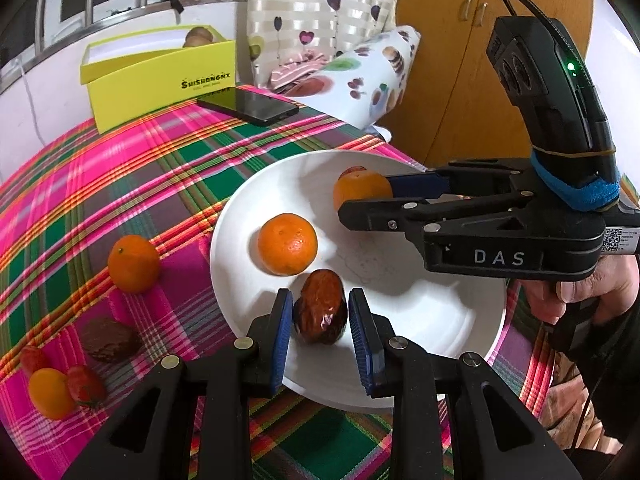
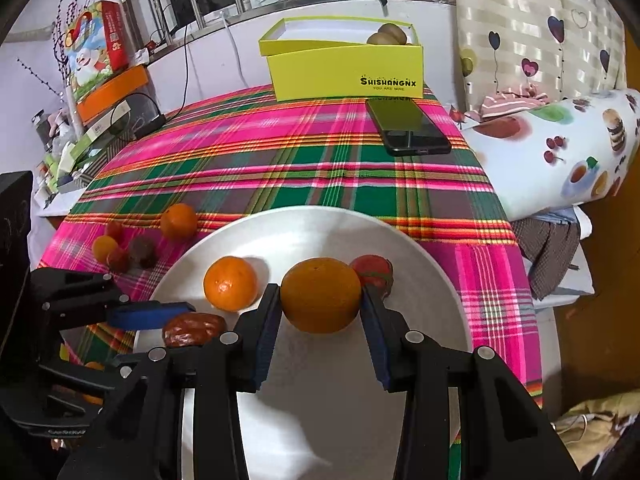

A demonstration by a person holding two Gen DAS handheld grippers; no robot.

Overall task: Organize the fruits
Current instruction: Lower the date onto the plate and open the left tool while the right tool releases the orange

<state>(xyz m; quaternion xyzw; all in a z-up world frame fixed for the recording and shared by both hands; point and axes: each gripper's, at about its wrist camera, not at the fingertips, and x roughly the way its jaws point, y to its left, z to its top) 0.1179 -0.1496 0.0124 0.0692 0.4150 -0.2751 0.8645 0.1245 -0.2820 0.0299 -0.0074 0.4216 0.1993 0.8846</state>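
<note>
A white plate [image 1: 432, 312] sits on the plaid tablecloth. My left gripper [image 1: 318, 304] stands around a brown date [image 1: 320, 308] lying on the plate, its blue pads a little apart from it. My right gripper [image 2: 320, 304] is shut on an orange [image 2: 320, 294] over the plate; it also shows in the left wrist view [image 1: 366, 196]. A second orange [image 1: 287, 244] lies on the plate, and a red fruit [image 2: 374, 272] sits behind the held orange. Off the plate lie another orange [image 1: 133, 263], a dark fruit [image 1: 110, 339], red fruits [image 1: 85, 387] and a small yellow-orange fruit [image 1: 50, 393].
A yellow box [image 2: 344, 60] holding kiwis stands at the table's far edge, with a black phone [image 2: 406, 128] in front of it. A patterned pillow [image 2: 560, 148] lies right of the table. Clutter and boxes [image 2: 96, 60] stand at the far left.
</note>
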